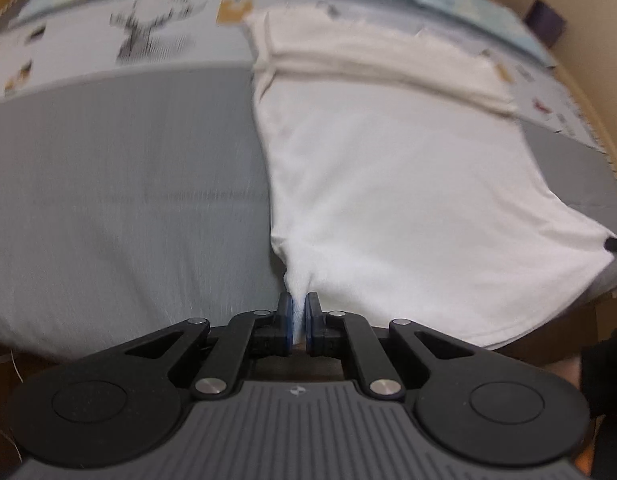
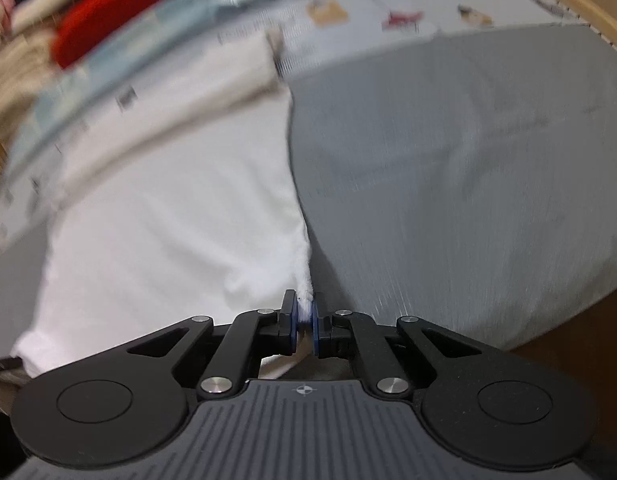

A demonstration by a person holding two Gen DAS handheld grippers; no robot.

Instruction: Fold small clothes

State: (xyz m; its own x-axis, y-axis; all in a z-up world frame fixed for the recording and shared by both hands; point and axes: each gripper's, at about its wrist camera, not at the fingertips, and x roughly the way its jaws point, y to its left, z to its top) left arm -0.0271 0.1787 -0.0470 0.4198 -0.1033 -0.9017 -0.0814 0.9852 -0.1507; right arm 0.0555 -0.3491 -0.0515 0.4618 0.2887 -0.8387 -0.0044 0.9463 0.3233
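We see a white garment [image 1: 388,184] spread on a grey mat [image 1: 120,200], its near corners pinched by both tongs. The left gripper [image 1: 299,312] grips the garment's near left corner, the right gripper [image 2: 306,316] its near right corner, each nearly closed on cloth. Bare grey mat lies open either side of the garment; a folded band crosses its far end.
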